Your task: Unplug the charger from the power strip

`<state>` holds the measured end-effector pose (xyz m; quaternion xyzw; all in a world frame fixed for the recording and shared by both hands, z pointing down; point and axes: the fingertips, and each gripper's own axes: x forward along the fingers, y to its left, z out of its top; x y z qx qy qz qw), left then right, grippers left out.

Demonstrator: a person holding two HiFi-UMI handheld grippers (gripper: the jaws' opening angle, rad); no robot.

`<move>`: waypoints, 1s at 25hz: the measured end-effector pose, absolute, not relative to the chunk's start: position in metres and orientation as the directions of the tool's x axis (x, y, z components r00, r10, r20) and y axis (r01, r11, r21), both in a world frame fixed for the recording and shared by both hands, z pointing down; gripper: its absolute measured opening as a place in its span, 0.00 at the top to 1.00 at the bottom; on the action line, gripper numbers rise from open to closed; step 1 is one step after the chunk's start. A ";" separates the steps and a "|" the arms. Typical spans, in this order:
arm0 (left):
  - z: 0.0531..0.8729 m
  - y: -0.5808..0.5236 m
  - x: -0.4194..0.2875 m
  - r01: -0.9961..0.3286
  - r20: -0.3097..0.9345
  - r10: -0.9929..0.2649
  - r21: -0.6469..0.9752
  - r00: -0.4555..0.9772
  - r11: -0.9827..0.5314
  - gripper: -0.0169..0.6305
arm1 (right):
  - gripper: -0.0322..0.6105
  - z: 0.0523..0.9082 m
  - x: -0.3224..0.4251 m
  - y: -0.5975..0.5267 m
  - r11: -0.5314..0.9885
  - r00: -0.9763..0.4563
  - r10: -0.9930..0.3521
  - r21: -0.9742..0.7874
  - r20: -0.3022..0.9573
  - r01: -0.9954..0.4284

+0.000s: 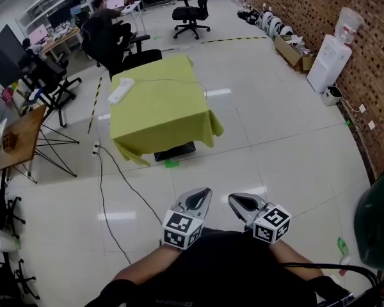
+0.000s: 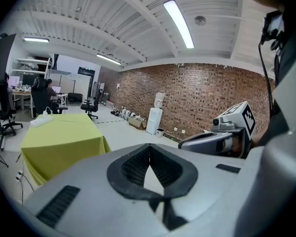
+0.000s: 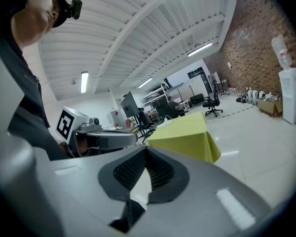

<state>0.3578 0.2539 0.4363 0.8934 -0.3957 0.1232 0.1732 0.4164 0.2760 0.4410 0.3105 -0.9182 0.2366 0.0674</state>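
A white power strip (image 1: 121, 91) lies near the far left edge of the table with the yellow-green cloth (image 1: 163, 110), well ahead of me across the floor. It also shows small in the left gripper view as the power strip (image 2: 41, 120). A thin white cable (image 1: 163, 80) runs across the cloth from it; the charger itself is too small to make out. My left gripper (image 1: 206, 191) and right gripper (image 1: 232, 198) hover side by side close to my body, both shut and empty, pointing toward the table.
A black cord (image 1: 112, 171) trails over the tiled floor from the table's left side. Office chairs (image 1: 192, 11) and a seated person (image 1: 105, 19) are behind the table. A wooden table (image 1: 19, 139) stands left, a water dispenser (image 1: 328, 59) by the brick wall right.
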 end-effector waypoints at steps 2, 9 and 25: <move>0.440 0.249 0.345 -0.756 0.359 -0.669 0.219 0.650 -0.617 0.96 | 0.95 0.444 0.404 0.271 0.698 -0.802 -0.528 -0.396 0.278 -0.597; 0.448 0.220 0.285 -0.786 0.357 -0.701 0.249 0.617 -0.565 0.96 | 0.95 0.454 0.347 0.241 0.716 -0.820 -0.483 -0.402 0.306 -0.571; 0.437 0.164 0.136 -0.815 0.337 -0.744 0.297 0.577 -0.498 0.96 | 0.95 0.449 0.188 0.182 0.788 -0.848 -0.375 -0.352 0.375 -0.505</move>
